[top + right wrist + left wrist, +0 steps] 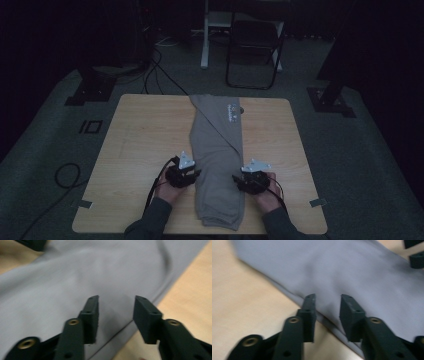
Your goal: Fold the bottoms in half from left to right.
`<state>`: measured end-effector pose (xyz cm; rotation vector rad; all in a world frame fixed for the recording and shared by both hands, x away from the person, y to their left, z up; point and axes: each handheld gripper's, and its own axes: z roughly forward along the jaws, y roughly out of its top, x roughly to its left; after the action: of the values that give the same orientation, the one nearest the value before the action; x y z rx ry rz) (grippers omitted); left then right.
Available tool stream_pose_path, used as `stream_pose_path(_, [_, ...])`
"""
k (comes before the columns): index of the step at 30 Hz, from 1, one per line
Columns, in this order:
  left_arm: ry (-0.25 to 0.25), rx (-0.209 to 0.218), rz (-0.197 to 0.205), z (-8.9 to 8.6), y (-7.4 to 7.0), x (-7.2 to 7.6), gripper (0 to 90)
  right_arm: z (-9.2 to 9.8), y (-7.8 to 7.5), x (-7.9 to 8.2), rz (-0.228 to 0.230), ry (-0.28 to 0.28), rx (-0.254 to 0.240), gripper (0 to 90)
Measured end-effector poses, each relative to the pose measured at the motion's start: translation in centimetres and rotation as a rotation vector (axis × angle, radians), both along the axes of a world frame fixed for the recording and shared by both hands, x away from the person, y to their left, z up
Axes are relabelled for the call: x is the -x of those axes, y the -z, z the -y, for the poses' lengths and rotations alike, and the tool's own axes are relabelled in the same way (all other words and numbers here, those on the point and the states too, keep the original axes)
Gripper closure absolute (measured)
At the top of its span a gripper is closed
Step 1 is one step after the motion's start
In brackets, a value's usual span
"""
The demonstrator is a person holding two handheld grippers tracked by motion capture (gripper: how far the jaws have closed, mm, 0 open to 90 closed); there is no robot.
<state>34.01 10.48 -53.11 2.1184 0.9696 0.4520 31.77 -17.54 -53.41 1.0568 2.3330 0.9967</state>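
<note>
A grey garment (220,150), folded into a long narrow strip, lies down the middle of the wooden table (145,140), with a small printed mark (233,111) near its far end. My left gripper (196,175) rests at the strip's left edge near the front. In the left gripper view my left gripper (327,307) has its jaws apart over the cloth's (352,272) edge, with nothing pinched. My right gripper (235,179) sits at the strip's right edge. In the right gripper view my right gripper (115,312) is open above the grey fabric (75,277) and its hem.
A dark folding chair (252,45) and a white post (205,35) stand beyond the table's far edge. Cables (65,175) lie on the floor at the left. Bare wood runs along both sides of the garment. The other gripper's tips (415,257) appear across the cloth.
</note>
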Motion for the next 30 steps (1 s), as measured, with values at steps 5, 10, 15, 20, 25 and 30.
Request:
stream_pose_path(5, [-0.143, 0.018, -0.016, -0.9, -0.2, -4.8, 58.0, -0.1, 0.2, -4.8, 0.01, 0.103, -0.038, 52.6])
stream_pose_path(10, [-0.248, -0.002, -0.053, -1.3, 0.5, -8.6, 55.2, -0.4, 0.8, -8.4, 0.007, 0.182, -0.047, 52.9])
stream_pose_path(15, [-0.289, 0.014, -0.115, -1.0, 1.5, -10.6, 51.9, -0.4, 1.4, -10.8, -0.012, 0.225, -0.026, 52.9])
stream_pose_path(20, [-0.311, 0.02, -0.101, -0.4, 1.7, -11.2, 50.0, 0.0, 1.8, -12.0, -0.043, 0.258, -0.061, 59.3])
stream_pose_path(25, [-0.27, 0.11, -0.131, 0.1, 1.8, -11.4, 50.3, -0.1, 1.8, -12.1, -0.046, 0.271, -0.072, 59.2])
stream_pose_path(30, [-0.264, 0.16, -0.148, 0.3, 1.9, -11.7, 49.8, 0.0, 1.8, -12.2, -0.047, 0.282, -0.077, 55.7])
